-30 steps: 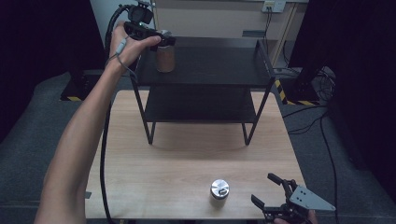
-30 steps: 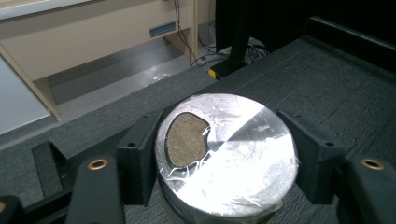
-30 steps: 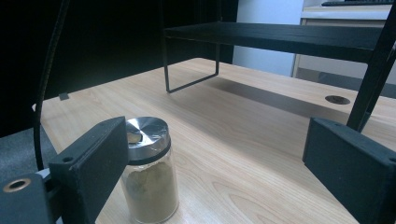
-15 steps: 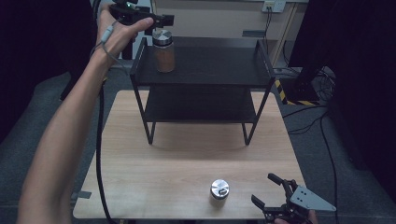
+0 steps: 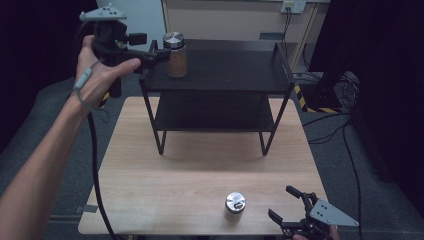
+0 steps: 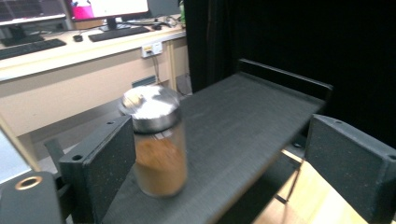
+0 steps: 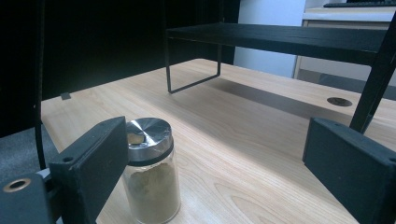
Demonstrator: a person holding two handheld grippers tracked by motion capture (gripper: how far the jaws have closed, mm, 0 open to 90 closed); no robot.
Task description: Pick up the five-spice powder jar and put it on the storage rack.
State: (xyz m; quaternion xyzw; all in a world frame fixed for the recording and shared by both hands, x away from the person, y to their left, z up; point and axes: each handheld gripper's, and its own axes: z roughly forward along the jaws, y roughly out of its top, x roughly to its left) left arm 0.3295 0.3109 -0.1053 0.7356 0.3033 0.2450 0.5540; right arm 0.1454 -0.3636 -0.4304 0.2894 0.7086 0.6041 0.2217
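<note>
A: Where is the glass spice jar with the steel lid and brown powder [image 5: 176, 55]?

B: Upright on the top of the black 2-tier metal shelf [image 5: 227, 70], near its left end. The left gripper [image 5: 152, 52] has just been opening; its jaws stand spread beside the jar, nothing between the pads.

A: And the other?

B: The right gripper [image 5: 285, 206] hovers spread, well in front of the shelf, beside the second steel-lidded jar of tan powder [image 5: 235, 207].

A: Risks?

B: I'd judge a careless pull-away: a jaw clipping the jar could tip it off the shelf's left end.
</note>
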